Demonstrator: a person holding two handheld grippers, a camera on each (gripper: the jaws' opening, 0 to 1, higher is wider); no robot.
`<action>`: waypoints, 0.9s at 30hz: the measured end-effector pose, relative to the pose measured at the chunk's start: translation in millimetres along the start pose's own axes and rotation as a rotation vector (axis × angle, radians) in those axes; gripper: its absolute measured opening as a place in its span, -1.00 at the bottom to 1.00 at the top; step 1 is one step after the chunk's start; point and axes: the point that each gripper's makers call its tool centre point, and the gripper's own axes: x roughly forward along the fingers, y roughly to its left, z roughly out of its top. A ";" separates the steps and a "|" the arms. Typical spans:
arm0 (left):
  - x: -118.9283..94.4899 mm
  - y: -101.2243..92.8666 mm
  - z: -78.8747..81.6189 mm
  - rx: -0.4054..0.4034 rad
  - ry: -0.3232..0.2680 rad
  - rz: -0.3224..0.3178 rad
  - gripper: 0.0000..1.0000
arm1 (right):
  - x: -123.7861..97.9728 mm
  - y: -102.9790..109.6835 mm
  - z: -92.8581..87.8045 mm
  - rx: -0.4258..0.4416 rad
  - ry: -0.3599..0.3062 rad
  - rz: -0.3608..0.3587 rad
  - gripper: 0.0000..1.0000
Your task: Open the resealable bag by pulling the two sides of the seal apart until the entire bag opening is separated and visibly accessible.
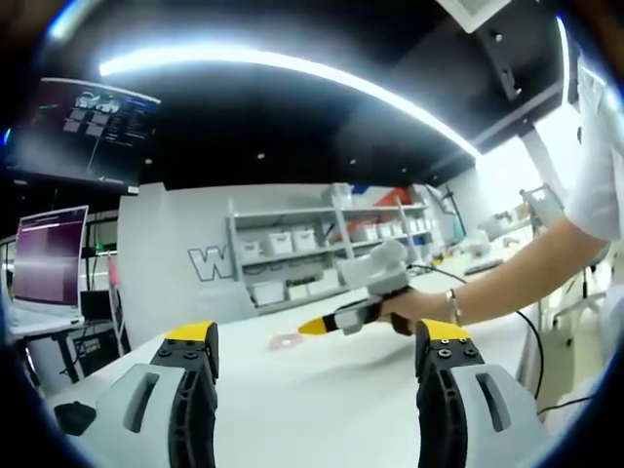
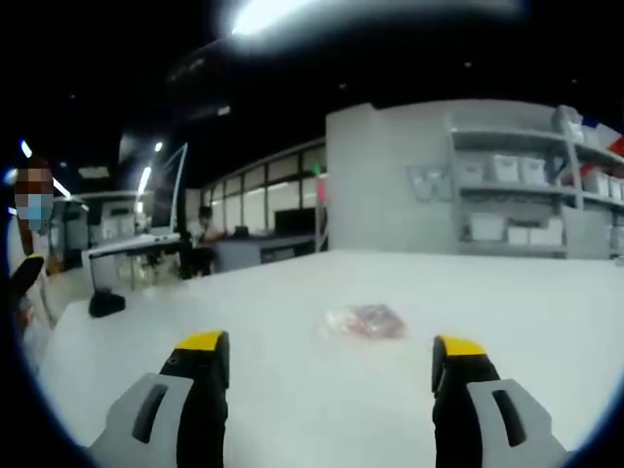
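Two open grippers, one bag to reach

Both tools are empty, jaws spread. The bag point(image 2: 364, 320) lies flat on the white table point(image 2: 292, 390), ahead of the right gripper point(image 2: 331, 356) and clear of its tips. In the left gripper view, the left gripper point(image 1: 317, 341) hovers above the table with the bag point(image 1: 286, 340) farther off, near the right gripper point(image 1: 314, 327). Judging by this, each should pinch one side of the seal, then pull apart evenly.

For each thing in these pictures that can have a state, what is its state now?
Resealable bag: lying flat on the white table, held by nothing; whether the seal is shut cannot be told.
Left gripper: open, empty.
Right gripper: open, empty, short of the bag.
Monitor: switched on.
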 end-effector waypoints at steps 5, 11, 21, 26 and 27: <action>-0.1 -1.9 0.5 0.001 0.000 -0.003 0.62 | -5.0 2.9 0.1 -0.005 -0.001 0.000 0.73; -0.3 -2.9 2.3 0.004 -0.003 -0.005 0.62 | -12.5 4.6 -0.9 -0.004 -0.002 -0.002 0.73; 0.5 -7.0 3.7 0.006 -0.005 -0.011 0.62 | -23.7 2.6 -2.2 0.002 -0.006 -0.006 0.73; 0.8 -7.9 4.2 0.006 -0.005 -0.012 0.62 | -29.7 4.5 -4.6 0.013 -0.008 -0.002 0.73; 0.8 -8.2 4.2 0.007 -0.005 -0.013 0.62 | -31.0 4.6 -5.2 0.013 -0.008 -0.003 0.73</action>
